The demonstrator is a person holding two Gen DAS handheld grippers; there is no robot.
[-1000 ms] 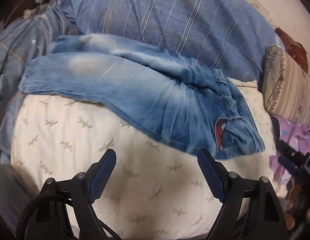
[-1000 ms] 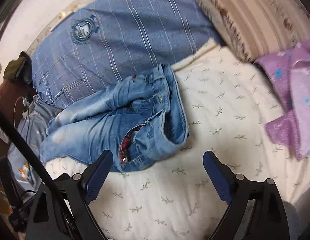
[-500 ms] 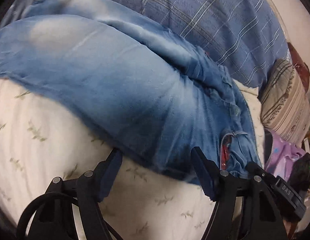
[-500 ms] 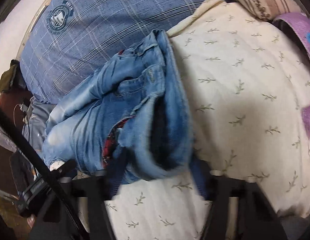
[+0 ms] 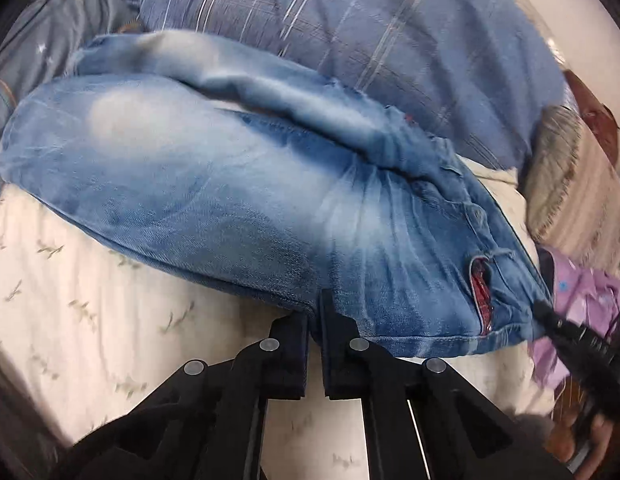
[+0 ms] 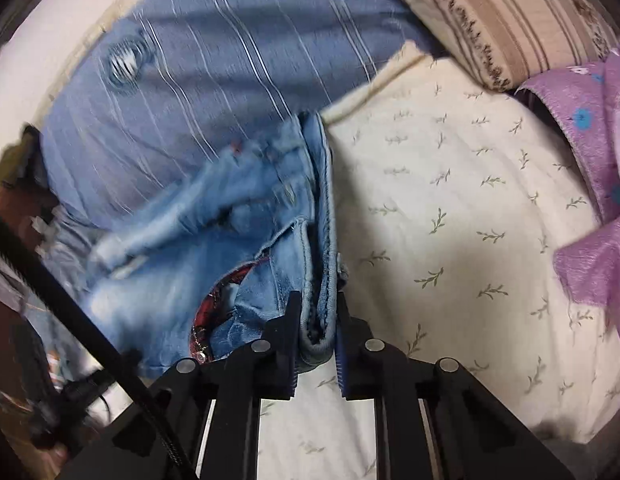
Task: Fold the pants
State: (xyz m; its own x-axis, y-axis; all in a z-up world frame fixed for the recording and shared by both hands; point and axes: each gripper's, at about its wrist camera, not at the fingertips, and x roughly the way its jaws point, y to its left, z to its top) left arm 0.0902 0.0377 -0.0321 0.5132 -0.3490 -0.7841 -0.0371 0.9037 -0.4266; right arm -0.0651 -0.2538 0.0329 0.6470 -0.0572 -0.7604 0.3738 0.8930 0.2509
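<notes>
Both grippers closed onto jeans (image 5: 237,184); waistband clamp (image 6: 316,320) right-view only.

Soft indoor light, no glare. Both fisheye views bend and darken at the rims. Motion blur smears the blue pillow (image 6: 213,80) and nearby jeans (image 6: 181,240); the sheet (image 6: 450,200) beside them stays sharp.
</notes>
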